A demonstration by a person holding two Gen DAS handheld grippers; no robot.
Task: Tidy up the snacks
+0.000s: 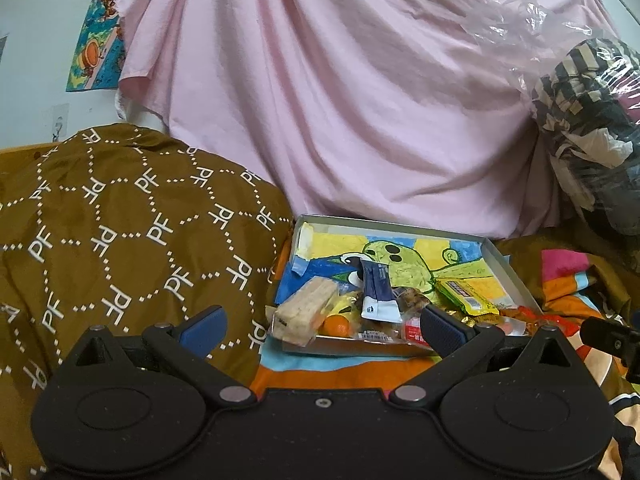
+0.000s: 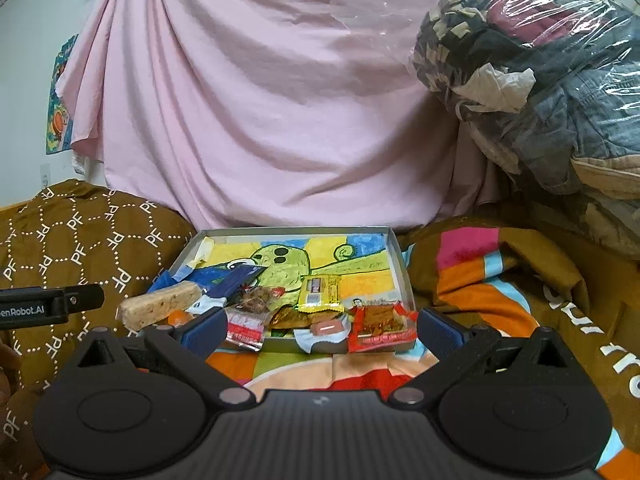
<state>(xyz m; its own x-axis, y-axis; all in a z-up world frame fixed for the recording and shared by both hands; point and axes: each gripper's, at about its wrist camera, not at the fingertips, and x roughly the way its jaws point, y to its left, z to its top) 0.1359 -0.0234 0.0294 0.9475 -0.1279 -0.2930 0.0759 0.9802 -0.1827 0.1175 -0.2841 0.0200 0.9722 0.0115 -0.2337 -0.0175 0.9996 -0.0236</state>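
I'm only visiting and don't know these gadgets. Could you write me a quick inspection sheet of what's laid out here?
Surface: striped blanket over soft bedding.
Job's things: shallow box lined with a drawing; snacks piled at its near end, among them a pale bar, a yellow packet and a red packet.
Clutter: brown patterned cloth, plastic bag of clothes.
Grippers: left gripper and right gripper both open, empty.
Cables: nothing seen.
Surroundings: pink sheet, wall poster.
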